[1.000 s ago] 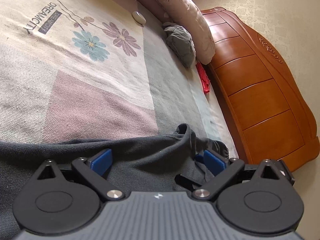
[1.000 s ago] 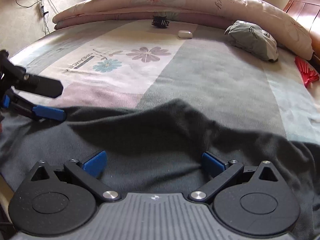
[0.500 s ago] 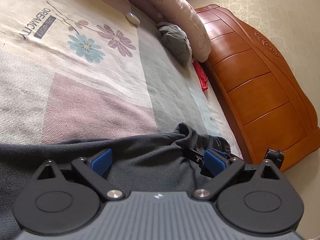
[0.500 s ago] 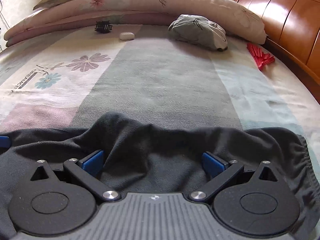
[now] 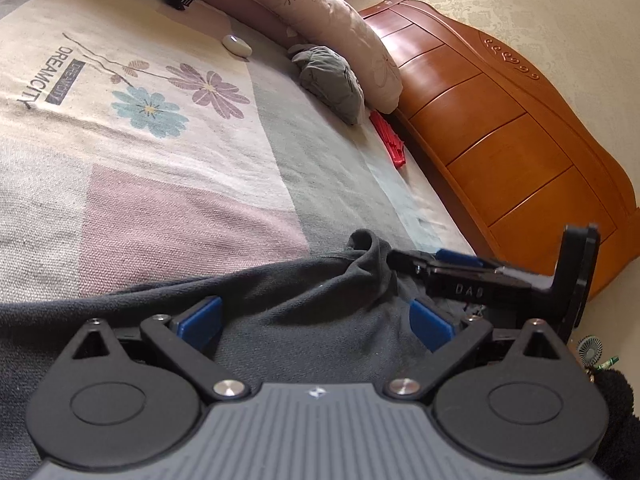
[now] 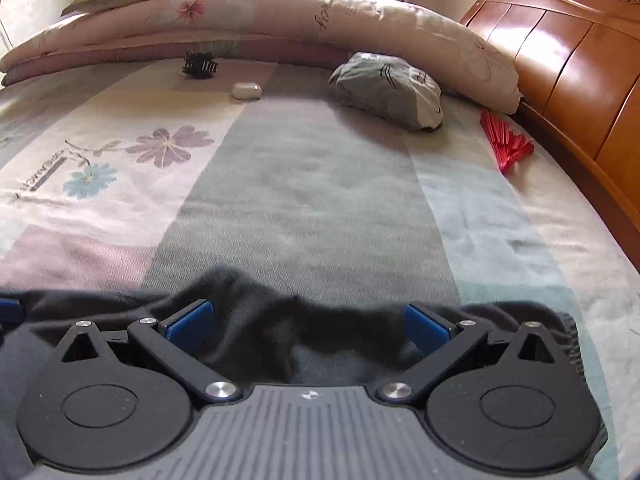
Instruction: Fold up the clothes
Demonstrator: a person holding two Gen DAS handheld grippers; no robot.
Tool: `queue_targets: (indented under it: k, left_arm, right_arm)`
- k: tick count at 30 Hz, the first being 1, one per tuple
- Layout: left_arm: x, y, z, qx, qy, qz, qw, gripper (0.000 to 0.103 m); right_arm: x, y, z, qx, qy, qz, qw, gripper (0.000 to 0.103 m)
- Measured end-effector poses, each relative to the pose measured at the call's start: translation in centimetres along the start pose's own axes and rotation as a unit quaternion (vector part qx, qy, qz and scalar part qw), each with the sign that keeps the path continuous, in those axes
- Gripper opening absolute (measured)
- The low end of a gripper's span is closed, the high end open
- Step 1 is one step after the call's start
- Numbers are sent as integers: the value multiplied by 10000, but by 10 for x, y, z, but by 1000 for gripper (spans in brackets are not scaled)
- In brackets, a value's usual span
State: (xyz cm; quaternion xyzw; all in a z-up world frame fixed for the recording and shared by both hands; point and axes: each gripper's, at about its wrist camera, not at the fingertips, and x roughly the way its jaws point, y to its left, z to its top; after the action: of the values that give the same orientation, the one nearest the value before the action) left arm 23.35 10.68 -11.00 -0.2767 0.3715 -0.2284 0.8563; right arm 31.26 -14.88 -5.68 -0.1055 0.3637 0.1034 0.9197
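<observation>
Left gripper (image 5: 316, 316) and right gripper (image 6: 306, 326) both spread wide over the dark grey garment (image 5: 304, 320), nothing pinched, garment lying rumpled at 6 o'clock on the flowered bedspread (image 6: 304, 200), crumpled grey cloth (image 6: 390, 88) at 1 o'clock, red fan (image 6: 506, 144) at 2.

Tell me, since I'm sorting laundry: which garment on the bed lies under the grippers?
The dark garment, spread along the near edge under both open grippers, left gripper and right gripper. The grey bundle lies far off beside the pillow.
</observation>
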Motion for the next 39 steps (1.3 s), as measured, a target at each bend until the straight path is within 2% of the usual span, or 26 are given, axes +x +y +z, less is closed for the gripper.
queue_targets:
  k: [3,6,8,13,19,25,27,32,35,39]
  left_arm:
    - [-1,0,-2,74,-4,-50,10000,99]
    - [-2,2,-3,88,-13,-117,9999,99]
    - [-2,3,-3,117,-15,-143,9998,99]
    - [-2,1,-3,185,-13,-147,9997,100]
    - [-4,3,-6,256,-50,-237,9994,101]
    - [-5,4,-6,283,-54,-284,9992,101]
    - [-5,4,-7,280,-60,-296,9992,101]
    - [-4,4,-7,272,-62,-293,9992,101]
    - [-5,4,-7,285,-67,-302,9991,101]
    - [-5,5,-7,286,-76,-324,9990,101]
  right_arm:
    - [10,21,18,-354,22,-7,9994,103]
    - [23,42,17,-1104,241,-444,9926,103]
    - [25,40,11,-1258,288,-711,9891,103]
    - [15,21,6,-883,243,-821,9924,103]
    - [16,17,3,-548,150,-911,9942,103]
    - [19,-2,9,175,-1,-1000,9948,103]
    - [19,-5,12,97,-46,-1192,9928,102]
    - [9,-7,18,113,-120,-937,9955,102]
    - [6,9,22,-162,-87,-586,9981,103]
    - [8,16,18,-480,38,-640,9968,103]
